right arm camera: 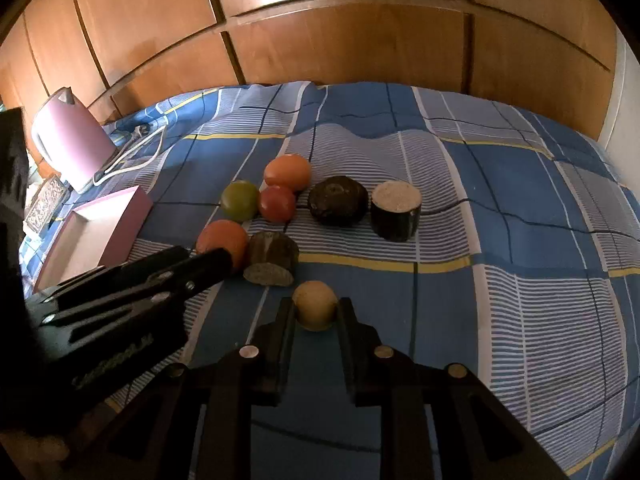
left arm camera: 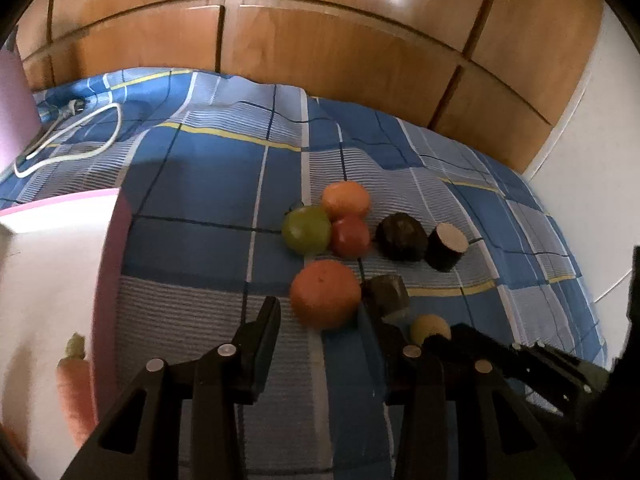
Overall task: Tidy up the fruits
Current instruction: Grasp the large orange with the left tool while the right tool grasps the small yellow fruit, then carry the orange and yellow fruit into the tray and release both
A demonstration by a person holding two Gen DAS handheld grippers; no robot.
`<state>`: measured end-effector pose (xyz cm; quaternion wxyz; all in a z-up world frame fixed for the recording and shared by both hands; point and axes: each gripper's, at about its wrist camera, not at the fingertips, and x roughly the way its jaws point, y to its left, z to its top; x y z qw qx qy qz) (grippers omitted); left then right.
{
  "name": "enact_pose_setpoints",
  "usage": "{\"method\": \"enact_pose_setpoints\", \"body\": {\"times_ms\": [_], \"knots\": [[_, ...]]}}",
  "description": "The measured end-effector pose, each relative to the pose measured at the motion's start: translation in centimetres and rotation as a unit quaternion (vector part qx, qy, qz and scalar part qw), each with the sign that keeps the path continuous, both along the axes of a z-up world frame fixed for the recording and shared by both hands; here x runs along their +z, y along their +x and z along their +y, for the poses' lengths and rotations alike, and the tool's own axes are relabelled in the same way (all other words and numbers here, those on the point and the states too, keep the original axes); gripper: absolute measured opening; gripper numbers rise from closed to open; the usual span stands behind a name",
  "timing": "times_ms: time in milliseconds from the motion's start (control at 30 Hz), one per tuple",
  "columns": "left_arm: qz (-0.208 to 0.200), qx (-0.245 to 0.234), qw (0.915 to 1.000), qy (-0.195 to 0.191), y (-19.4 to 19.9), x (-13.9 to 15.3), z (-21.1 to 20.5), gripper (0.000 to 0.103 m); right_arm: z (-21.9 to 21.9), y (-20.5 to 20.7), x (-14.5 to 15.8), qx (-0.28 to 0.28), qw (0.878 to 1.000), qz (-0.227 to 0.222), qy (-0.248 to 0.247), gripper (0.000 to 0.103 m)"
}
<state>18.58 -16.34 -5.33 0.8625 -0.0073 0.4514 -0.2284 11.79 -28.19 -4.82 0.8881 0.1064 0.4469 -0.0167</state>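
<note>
Yellow fruit (right arm camera: 315, 306) sits clamped in the right tongs (right arm camera: 316, 312); left tongs (left arm camera: 320, 312) stand apart, one tip hidden behind the orange (left arm camera: 325, 294).

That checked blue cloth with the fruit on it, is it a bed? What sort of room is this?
Probably a bedroom. The checked blue sheet lies rumpled like bedding, wooden wardrobe doors stand right behind it, and a pink kettle with its cord sits at one edge.

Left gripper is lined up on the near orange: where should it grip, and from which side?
Grip the near orange across its widest middle, coming from the open near side along the bedspread. It is round, and the dark wedge touches its right, so keep that finger shallow.
</note>
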Motion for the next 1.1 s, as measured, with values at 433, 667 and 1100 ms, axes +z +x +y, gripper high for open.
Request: {"method": "enact_pose_setpoints", "body": {"times_ms": [433, 667, 1100], "knots": [[0.013, 0.002, 0.9997, -0.023, 0.2, -0.8, 0.0, 0.038, -0.3, 0.1, 0.0, -0.004, 1.0, 0.0, 0.01, 0.021], [0.003, 0.019, 0.9998, -0.007, -2.5, -0.6, 1.3, 0.038, -0.3, -0.5, 0.0, -0.003, 1.0, 0.007, 0.015, 0.021], [-0.022, 0.03, 0.9993, -0.009, -6.5, 1.6, 4.4, 0.038, 1.0, -3.0, 0.9, 0.003, 1.0, 0.004, 0.003, 0.018]]}}
